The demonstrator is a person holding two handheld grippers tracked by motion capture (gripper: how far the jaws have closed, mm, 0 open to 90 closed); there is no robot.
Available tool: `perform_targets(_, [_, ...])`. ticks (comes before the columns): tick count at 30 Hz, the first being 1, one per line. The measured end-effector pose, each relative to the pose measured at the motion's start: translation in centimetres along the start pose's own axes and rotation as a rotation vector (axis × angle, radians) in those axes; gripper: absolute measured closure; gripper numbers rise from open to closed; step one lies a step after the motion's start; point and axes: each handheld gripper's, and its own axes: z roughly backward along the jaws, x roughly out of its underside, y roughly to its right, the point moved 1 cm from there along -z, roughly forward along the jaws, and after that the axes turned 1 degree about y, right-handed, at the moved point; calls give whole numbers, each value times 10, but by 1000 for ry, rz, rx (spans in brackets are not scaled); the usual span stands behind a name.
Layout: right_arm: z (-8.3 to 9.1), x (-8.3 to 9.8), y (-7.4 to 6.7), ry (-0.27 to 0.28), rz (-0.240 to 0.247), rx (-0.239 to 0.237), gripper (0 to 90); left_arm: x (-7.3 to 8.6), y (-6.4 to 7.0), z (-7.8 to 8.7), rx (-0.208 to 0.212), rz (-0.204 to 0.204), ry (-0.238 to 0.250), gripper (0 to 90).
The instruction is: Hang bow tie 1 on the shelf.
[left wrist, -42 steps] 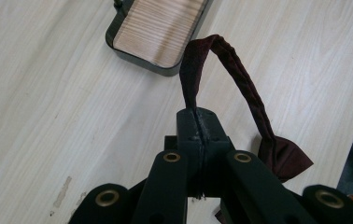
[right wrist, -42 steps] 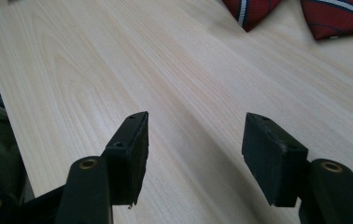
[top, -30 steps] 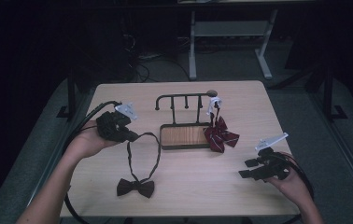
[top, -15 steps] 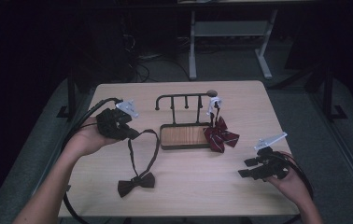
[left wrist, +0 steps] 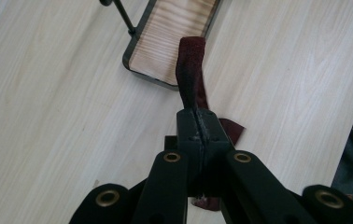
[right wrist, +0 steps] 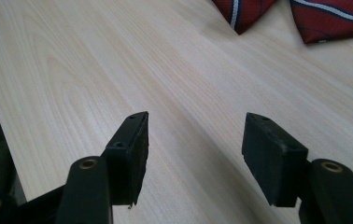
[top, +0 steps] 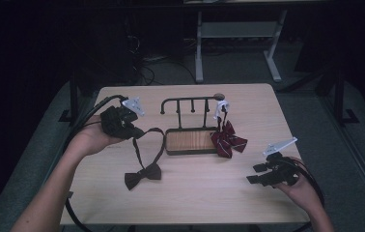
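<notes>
A dark maroon bow tie (top: 143, 175) lies on the table in front of the rack, its strap (top: 160, 145) looping up to my left gripper (top: 133, 134). In the left gripper view that gripper (left wrist: 197, 123) is shut on the strap (left wrist: 191, 70), which runs on toward the rack's wooden base (left wrist: 174, 37). A red striped bow tie (top: 226, 140) hangs at the right end of the black hook rack (top: 190, 100). My right gripper (top: 254, 174) rests low at the table's right, open, with nothing between its jaws (right wrist: 193, 140). The striped tie (right wrist: 333, 18) lies beyond it.
The rack stands mid-table on a wooden base (top: 188, 141) with a dark rim. A white tag (top: 222, 106) sits above the striped tie. Cables trail off both grippers over the table's edges. A white desk frame (top: 238, 34) stands on the floor behind.
The maroon bow has slid a little away from the front edge toward the rack, drawn by its strap. The left hand shifted only slightly. The right gripper has kept still.
</notes>
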Motion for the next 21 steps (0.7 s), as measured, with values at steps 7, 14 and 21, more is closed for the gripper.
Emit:
perform_targets(7, [0, 0, 0, 2, 1, 0, 410, -6, -4, 7, -20, -1, -12, 897])
perform_targets(14, [1, 0, 0, 6, 0, -1, 410, -13, -9, 11, -31, -1, -15, 897])
perform_targets(21, [0, 0, 1, 1, 2, -5, 410, -19, -9, 12, -32, 1, -10, 897])
